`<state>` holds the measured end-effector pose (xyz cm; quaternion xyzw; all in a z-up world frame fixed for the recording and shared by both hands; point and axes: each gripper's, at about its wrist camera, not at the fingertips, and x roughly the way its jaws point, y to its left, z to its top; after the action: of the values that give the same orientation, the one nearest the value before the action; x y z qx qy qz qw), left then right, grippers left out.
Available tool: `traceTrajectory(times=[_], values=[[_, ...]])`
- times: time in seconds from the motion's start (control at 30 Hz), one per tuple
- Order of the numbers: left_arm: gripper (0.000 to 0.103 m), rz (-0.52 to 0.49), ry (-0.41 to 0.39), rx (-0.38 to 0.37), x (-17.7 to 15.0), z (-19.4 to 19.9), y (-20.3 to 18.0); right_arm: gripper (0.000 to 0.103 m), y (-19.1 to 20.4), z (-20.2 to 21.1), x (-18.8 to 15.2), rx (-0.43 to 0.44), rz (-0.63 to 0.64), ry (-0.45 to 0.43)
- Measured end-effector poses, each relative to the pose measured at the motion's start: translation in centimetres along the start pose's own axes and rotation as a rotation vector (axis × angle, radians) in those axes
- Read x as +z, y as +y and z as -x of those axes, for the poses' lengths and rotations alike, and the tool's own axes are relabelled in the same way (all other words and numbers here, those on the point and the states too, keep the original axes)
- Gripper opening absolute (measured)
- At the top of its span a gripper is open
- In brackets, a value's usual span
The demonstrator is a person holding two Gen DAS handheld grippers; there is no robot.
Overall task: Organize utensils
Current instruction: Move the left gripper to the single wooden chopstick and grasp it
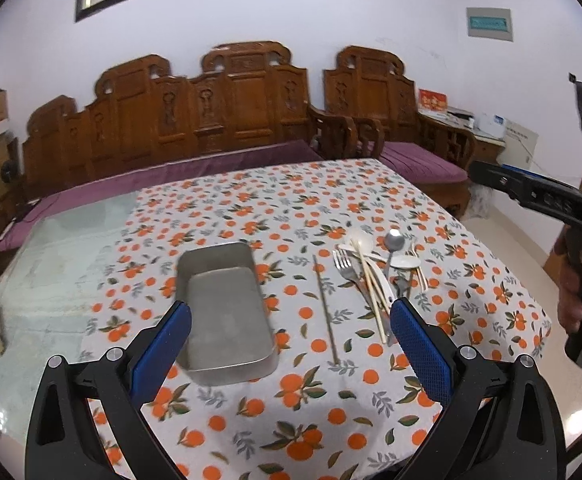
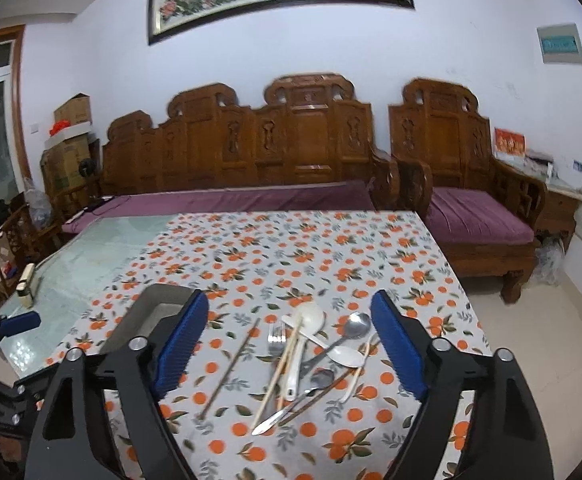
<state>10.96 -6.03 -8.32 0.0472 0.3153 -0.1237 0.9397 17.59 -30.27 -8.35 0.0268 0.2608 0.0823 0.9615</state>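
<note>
Hovering agape, right tool (image 2: 291,346) frames piled utensils (image 2: 311,356).

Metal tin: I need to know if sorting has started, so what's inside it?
The tin shows a bare floor in the left view. The right view's finger hides most of it.

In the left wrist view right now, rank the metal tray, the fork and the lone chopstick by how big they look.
1. metal tray
2. lone chopstick
3. fork, though its handle is partly buried in the pile.
</note>
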Motion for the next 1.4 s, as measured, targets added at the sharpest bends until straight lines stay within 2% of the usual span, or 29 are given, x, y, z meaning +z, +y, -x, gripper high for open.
traceTrajectory(times=[0.1,0.17,0.33,0.4,0.53,0.6,0.93,1.03,1.17,1.4], values=[[0.096,-0.008,0.03,-0.025,-0.3,-1.8,-0.6,0.068,-1.5,-2.4,-1.2,-0.008,-0.016,0.054],[0.096,-0.014,0.041,-0.035,-0.6,-2.8,-1.1,0.065,-2.2,-4.0,-2.3,-0.009,-0.014,0.096],[0.096,-0.019,0.077,-0.059,-1.2,-5.2,-2.1,0.053,-3.7,-8.9,-6.1,-0.031,0.019,0.226],[0.092,-0.016,0.095,-0.062,-1.4,-6.2,-2.2,0.045,-4.4,-10.6,-7.7,-0.038,0.025,0.273],[0.089,-0.031,0.115,-0.052,-1.7,-7.6,-2.8,0.037,-6.0,-13.2,-10.0,-0.03,-0.009,0.349],[0.082,-0.034,0.13,-0.059,-1.7,-8.4,-3.0,0.033,-6.5,-14.1,-10.5,-0.024,-0.028,0.373],[0.078,-0.053,0.221,-0.065,-2.5,-12.1,-3.8,0.022,-7.8,-17.6,-11.2,-0.058,-0.034,0.436],[0.078,-0.064,0.247,-0.055,-2.8,-13.2,-3.9,0.014,-8.1,-17.5,-11.3,-0.087,-0.002,0.445],[0.078,-0.067,0.266,-0.053,-3.1,-14.4,-4.1,0.005,-9.3,-16.9,-11.4,-0.085,-0.027,0.456],[0.077,-0.062,0.287,-0.042,-3.3,-15.9,-4.1,0.005,-9.8,-15.7,-11.3,-0.058,-0.029,0.436]])
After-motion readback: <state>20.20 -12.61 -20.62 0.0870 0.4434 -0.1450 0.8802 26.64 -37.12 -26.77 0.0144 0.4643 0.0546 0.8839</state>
